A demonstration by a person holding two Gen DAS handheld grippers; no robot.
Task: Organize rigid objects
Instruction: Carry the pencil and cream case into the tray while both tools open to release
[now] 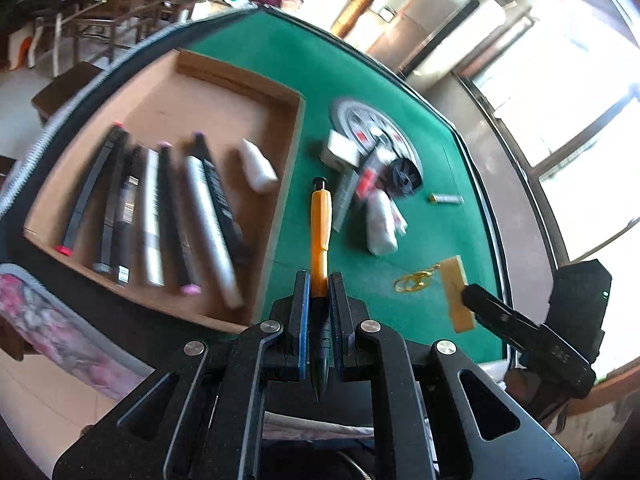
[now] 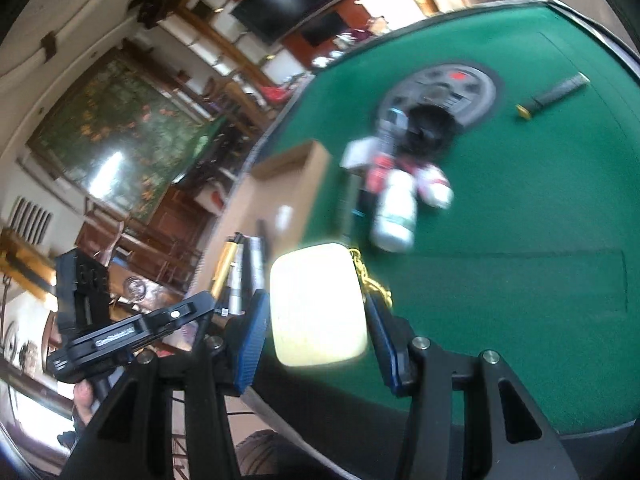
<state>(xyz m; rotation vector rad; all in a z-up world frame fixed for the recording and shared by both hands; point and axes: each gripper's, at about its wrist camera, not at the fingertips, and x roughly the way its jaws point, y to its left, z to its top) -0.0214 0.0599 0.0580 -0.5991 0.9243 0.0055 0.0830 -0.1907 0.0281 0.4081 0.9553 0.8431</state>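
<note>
Left wrist: bottles (image 1: 382, 220) beside box (image 1: 298, 128).

My left claw (image 1: 319, 280) grips a pen (image 1: 321, 216) that points away from me over the table (image 1: 280, 52). Left of the pen sits an open box (image 1: 240, 80), with markers (image 1: 160, 208) lying side by side in it and a small bottle (image 1: 258, 166) at their far right. Right of the pen, farther off, lies a heap of small things (image 1: 372, 184), partly on a round disc (image 1: 372, 124). At near right, my right claw (image 2: 316, 300) holds a flat block (image 2: 318, 304), its chain (image 1: 414, 280) trailing on the table.
</note>
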